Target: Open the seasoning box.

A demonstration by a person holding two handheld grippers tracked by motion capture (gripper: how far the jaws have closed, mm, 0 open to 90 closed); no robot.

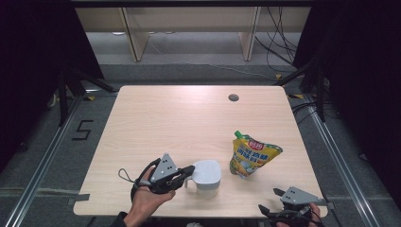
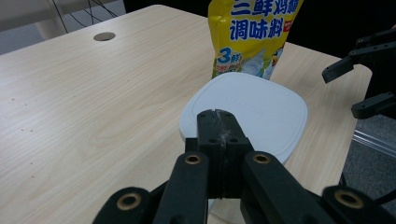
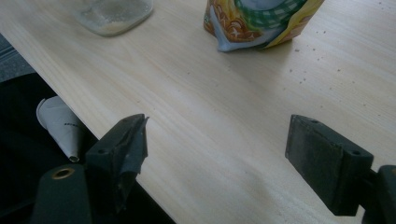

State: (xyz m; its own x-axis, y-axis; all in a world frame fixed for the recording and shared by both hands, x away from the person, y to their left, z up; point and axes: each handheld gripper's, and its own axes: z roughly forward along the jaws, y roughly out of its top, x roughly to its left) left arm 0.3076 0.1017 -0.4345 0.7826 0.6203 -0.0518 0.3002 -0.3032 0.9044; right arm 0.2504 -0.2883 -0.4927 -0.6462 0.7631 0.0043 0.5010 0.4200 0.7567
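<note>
My left gripper [image 1: 182,174] is clamped on the handle of the white-lidded clear plastic jug [image 1: 206,176] at the table's [image 1: 156,118] near edge; I'd lift level; right gripper [image 3: 217,149] gapes empty near the yellow seasoning pouch [image 1: 250,154].

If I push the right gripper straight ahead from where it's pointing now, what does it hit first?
Most likely the yellow seasoning pouch. The right gripper, jaws open, looks across bare table toward the pouch's base; the glass jar sits off to the side of that line. Depth is hard to judge.
</note>
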